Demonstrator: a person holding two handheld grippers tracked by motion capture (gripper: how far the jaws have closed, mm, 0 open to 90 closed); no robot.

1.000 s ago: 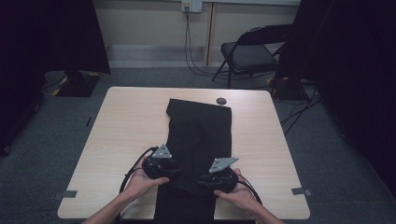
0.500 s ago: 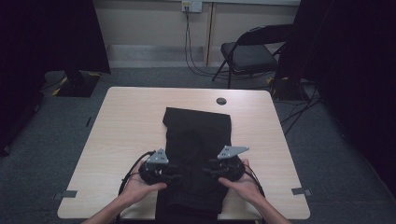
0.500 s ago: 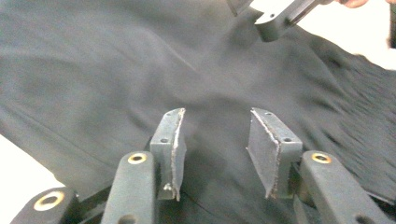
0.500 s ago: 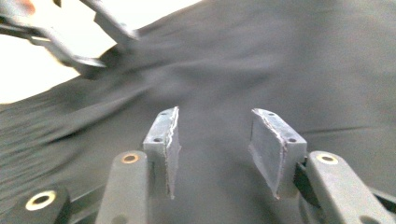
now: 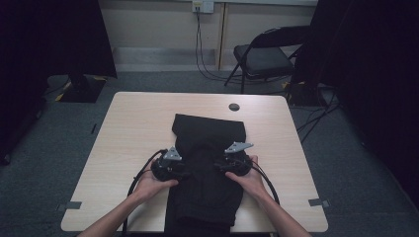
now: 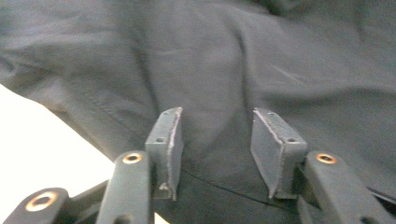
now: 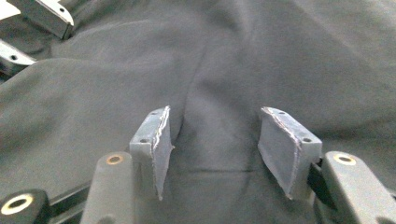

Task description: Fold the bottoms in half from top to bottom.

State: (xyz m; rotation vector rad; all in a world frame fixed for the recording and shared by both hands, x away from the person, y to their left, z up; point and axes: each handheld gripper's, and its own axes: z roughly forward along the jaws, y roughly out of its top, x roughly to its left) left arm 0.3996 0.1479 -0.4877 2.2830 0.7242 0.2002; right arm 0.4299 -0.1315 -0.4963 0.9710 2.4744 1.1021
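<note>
A black garment [image 5: 207,163], folded into a long strip, lies down the middle of the pale wooden table [image 5: 133,128] and hangs over its near edge. My left gripper [image 5: 174,164] rests at the cloth's left edge and my right gripper [image 5: 232,160] at its right edge, each held in a hand. In the left gripper view the left gripper [image 6: 215,140] is open over the dark cloth [image 6: 233,56], with bare table [image 6: 37,154] at lower left. The right gripper [image 7: 219,144] has just been opening. It is open above a crease in the cloth [image 7: 257,56], pads not pressing. The left gripper's fingers [image 7: 46,18] show at upper left.
A small dark round cap [image 5: 234,106] sits in the table near its far edge. A black folding chair [image 5: 262,57] stands beyond the table's far right corner. Cables trail from both grippers toward the near edge. Bare wood lies on both sides of the garment.
The garment's far edge has slid a little toward the person. The right gripper has moved away from the person, up the cloth's right edge; the left shifted only slightly.
</note>
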